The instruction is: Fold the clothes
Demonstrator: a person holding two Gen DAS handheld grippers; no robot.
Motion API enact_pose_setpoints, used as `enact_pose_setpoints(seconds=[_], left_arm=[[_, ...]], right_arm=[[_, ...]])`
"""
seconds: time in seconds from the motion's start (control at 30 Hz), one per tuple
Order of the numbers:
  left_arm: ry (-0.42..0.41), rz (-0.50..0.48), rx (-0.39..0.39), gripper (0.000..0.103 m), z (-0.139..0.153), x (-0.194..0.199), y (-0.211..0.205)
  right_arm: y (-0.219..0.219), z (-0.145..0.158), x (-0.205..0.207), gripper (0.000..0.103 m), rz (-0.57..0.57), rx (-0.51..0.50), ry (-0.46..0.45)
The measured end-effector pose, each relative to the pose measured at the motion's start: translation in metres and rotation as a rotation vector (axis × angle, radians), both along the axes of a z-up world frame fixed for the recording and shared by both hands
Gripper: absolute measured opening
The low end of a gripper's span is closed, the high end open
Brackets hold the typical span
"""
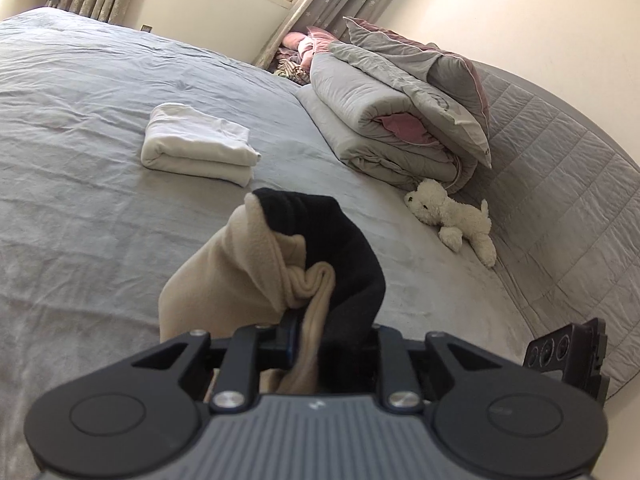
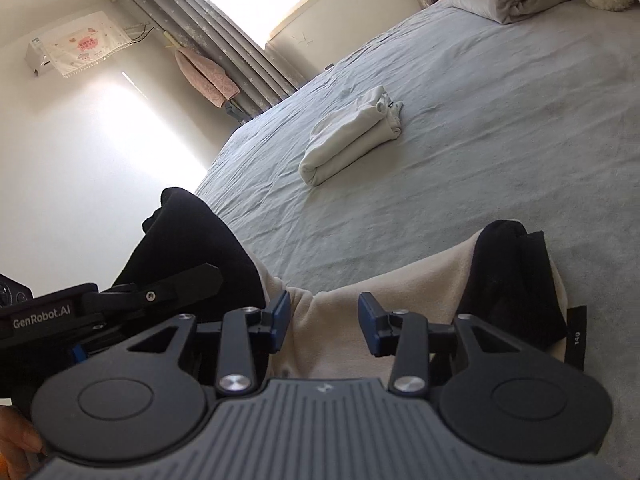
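Observation:
A beige fleece garment with black trim (image 1: 256, 264) rises bunched from my left gripper (image 1: 332, 336), which is shut on a fold of it above the bed. In the right wrist view the same garment (image 2: 420, 276) spreads beige over the sheet, with a black part (image 2: 508, 272) and a size tag at the right. My right gripper (image 2: 326, 322) hovers over it with its blue pads (image 2: 282, 318) apart; beige cloth shows in the gap and neither pad presses on it. A folded white garment (image 1: 198, 146) (image 2: 352, 136) lies further out on the bed.
The grey bed sheet (image 1: 80, 140) stretches left and far. A folded duvet with pillows (image 1: 400, 120), a white plush toy (image 1: 452, 216) and the quilted headboard (image 1: 560, 160) stand at the right. Curtains (image 2: 224, 40) and a wall air conditioner (image 2: 72, 48) lie beyond the bed.

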State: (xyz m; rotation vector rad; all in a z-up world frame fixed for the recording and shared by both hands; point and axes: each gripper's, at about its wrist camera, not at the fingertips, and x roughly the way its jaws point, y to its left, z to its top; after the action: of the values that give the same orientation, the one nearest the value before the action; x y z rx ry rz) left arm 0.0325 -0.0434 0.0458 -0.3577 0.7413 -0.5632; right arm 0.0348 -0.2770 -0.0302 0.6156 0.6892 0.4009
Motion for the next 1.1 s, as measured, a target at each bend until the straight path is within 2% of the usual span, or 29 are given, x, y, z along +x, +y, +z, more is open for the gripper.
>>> enact_pose_setpoints(seconds=[0.07,0.17,0.23,0.3,0.47,0.63,0.73,0.87,1.0,1.1], left_arm=[[0.005,-0.023,-0.011,0.026,-0.009,0.004,-0.009],[0.010,-0.070,-0.055,0.040,-0.025,0.011,-0.013],[0.024,-0.123,-0.118,0.044,-0.038,0.014,-0.015],[0.022,-0.163,-0.198,0.053,-0.050,0.015,-0.011],[0.032,-0.194,-0.330,0.056,-0.049,0.012,0.010],[-0.015,-0.202,-0.326,0.056,-0.028,0.004,0.037],[-0.048,-0.207,-0.341,0.056,-0.025,-0.002,0.060],[-0.036,-0.151,-0.384,0.056,-0.032,0.000,0.085],[-0.015,-0.043,-0.303,0.056,-0.045,0.008,0.098],[0.029,0.041,-0.261,0.055,-0.062,0.017,0.102]], right_arm=[[-0.011,-0.002,-0.001,0.048,-0.026,0.018,0.018],[-0.027,-0.009,0.000,0.050,-0.076,0.074,0.063],[-0.036,-0.016,0.002,0.050,-0.095,0.135,0.098],[-0.040,-0.022,0.004,0.050,-0.110,0.177,0.136],[-0.050,-0.031,0.003,0.050,-0.124,0.275,0.183],[-0.054,-0.023,-0.002,0.053,-0.119,0.306,0.171],[-0.053,-0.017,-0.004,0.057,-0.105,0.309,0.143],[-0.049,-0.012,-0.005,0.059,-0.098,0.294,0.116],[-0.052,-0.003,-0.003,0.059,-0.161,0.257,0.064],[-0.050,0.014,-0.006,0.059,-0.171,0.154,-0.028]])
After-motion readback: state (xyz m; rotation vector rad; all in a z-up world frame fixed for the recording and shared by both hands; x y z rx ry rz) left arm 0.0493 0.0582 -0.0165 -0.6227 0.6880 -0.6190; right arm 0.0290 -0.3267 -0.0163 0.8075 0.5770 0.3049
